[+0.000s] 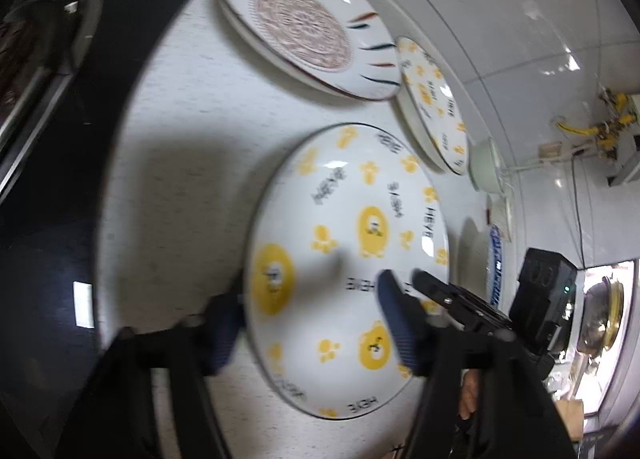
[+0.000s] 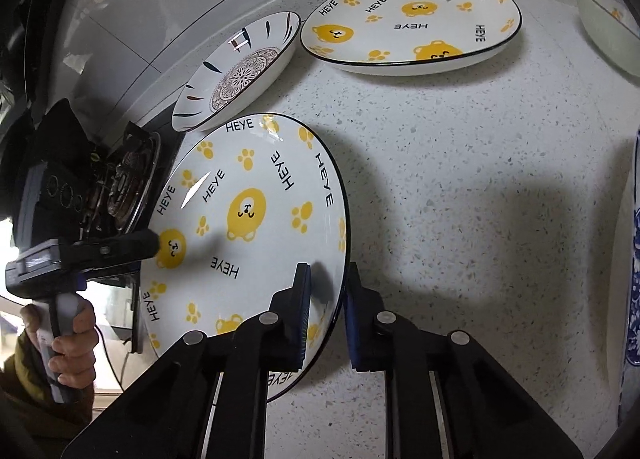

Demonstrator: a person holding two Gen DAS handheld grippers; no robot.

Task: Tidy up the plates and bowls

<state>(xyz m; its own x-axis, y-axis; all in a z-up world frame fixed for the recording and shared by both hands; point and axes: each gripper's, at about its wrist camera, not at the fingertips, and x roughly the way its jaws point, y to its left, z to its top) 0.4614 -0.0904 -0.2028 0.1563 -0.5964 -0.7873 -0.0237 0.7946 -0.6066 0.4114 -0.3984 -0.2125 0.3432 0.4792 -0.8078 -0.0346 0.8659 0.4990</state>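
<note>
**plate_wrangler:** Mid-job on the dish sorting. I've got the bear plate [image 2: 256,227] by two sides: my right gripper [image 2: 328,311] has its pads either side of the rim nearest me, one pad over the face and one behind the edge, so it looks clamped on. My left gripper [image 1: 308,323] straddles the opposite rim, fingers wide, and I honestly can't tell if it's pinching or just cradling. The plate sits tilted, seemingly just above the counter [image 2: 480,199], near the stove [image 2: 128,179].

**dishrack_dan:** Glazed ceramic? That'll be slick and fairly heavy for a rim pinch.

**plate_wrangler:** Yeah, shiny glaze, rigid, chips if it knocks anything. I'd guess the rim is the only real hold, since the face is too broad to span. Two opposite rim grips should stop it swinging.

**dishrack_dan:** Where's it headed?

**plate_wrangler:** My guess is onto the matching plate [image 2: 412,19] back by the wall. The striped plate [image 2: 240,71] is just beside that one, close to the one I'm holding. There's a pale bowl [image 2: 608,27] further right and a blue patterned dish [image 2: 634,279] at the edge of view.

**dishrack_dan:** Lower it flat, then. Ceramic on ceramic clacks hard.

**plate_wrangler:** Agreed, and I'd watch that striped rim on the way past.
</note>
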